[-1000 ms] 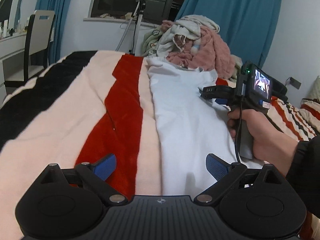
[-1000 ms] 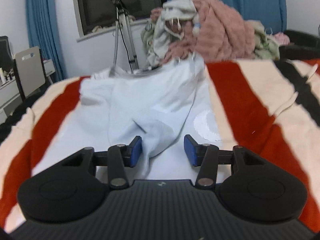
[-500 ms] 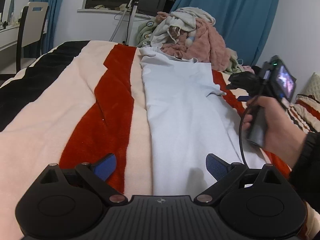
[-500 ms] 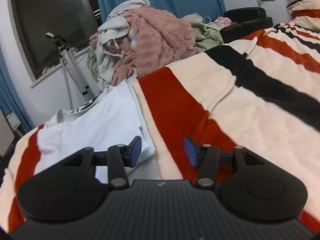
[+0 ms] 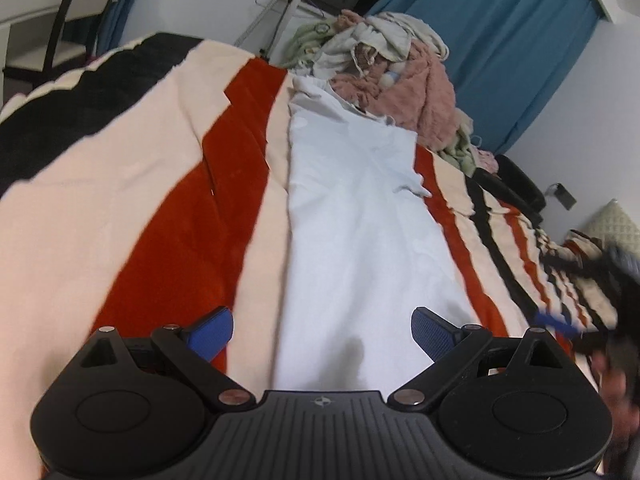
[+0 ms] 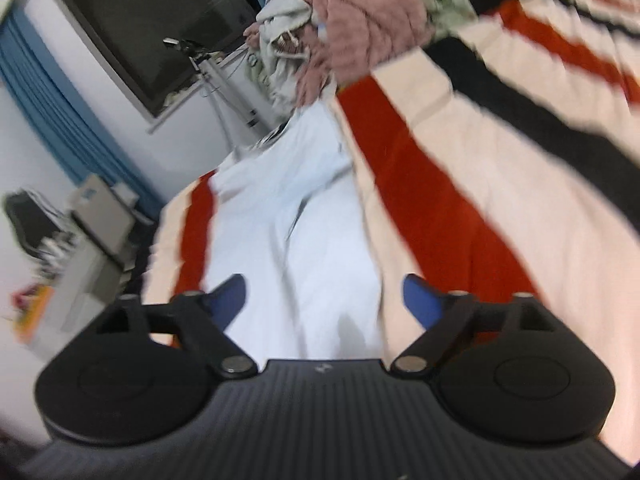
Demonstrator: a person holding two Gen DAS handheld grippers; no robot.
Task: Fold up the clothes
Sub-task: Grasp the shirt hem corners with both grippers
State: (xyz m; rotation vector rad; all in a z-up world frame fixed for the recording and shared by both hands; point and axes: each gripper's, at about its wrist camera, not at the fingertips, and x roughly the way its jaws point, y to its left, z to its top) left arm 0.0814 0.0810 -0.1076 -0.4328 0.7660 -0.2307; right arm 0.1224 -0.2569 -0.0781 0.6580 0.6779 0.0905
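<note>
Where the white garment (image 5: 360,240) lies folded into a long narrow strip down the striped blanket (image 5: 140,200) on the bed, both tongs hover at its near end. Left tongs (image 5: 322,330): spread wide, blue fingertips (image 5: 212,330) either side of the garment's near edge, nothing pinched, one tip over the red stripe just left of the garment, the other over its right margin. Right tongs (image 6: 324,300): also spread wide and empty, one blue fingertip (image 6: 228,296) over the garment's left part, the other over the cream stripe just right of it. Seen from the left wrist, only a blurred dark shape with a bit of blue (image 5: 592,320) at the right of the garment's near end, too smeared by motion to read more.

Garment: flat, lightly creased, a short sleeve corner sticking out on its right side about halfway up, collar end farthest away and touching a heap of clothes (image 5: 392,64). Heap: pink fluffy piece, grey-white pieces, pale green ones, piled at the far end of the garment. Beyond the heap, blue curtains (image 5: 500,40) and a dark window (image 6: 148,20); a tripod (image 6: 224,80) just left of the heap. A chair and pale furniture (image 6: 96,216) well left of the garment, blurred in the right wrist view.
</note>
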